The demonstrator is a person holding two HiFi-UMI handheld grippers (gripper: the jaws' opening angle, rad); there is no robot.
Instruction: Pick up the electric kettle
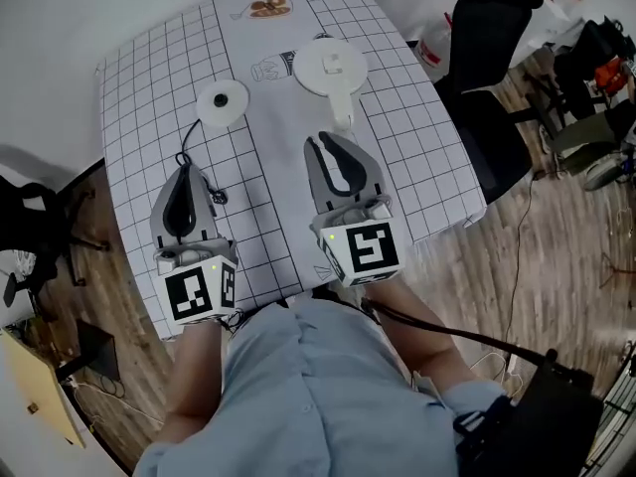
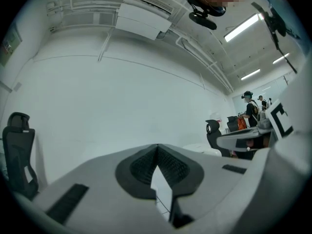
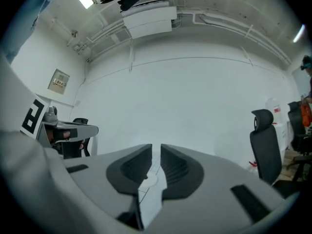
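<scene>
Right gripper [image 3: 156, 155]: fingers a narrow slit apart, empty, just short of the kettle handle [image 1: 341, 112]. Left gripper [image 2: 157, 149]: fingers closed, empty. Electric kettle [image 1: 330, 66]: upright toward the counter's [image 1: 139, 97] far edge, beside its base [image 1: 222, 102]. Step, as I judge it: approach. Next I must spread the right fingers around the handle.

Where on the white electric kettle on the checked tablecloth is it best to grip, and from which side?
Probably the handle of the white electric kettle. It sticks out from the round body toward the person, so the right gripper, just short of it, may come from the near side. The body looks too wide for the jaws.
</scene>
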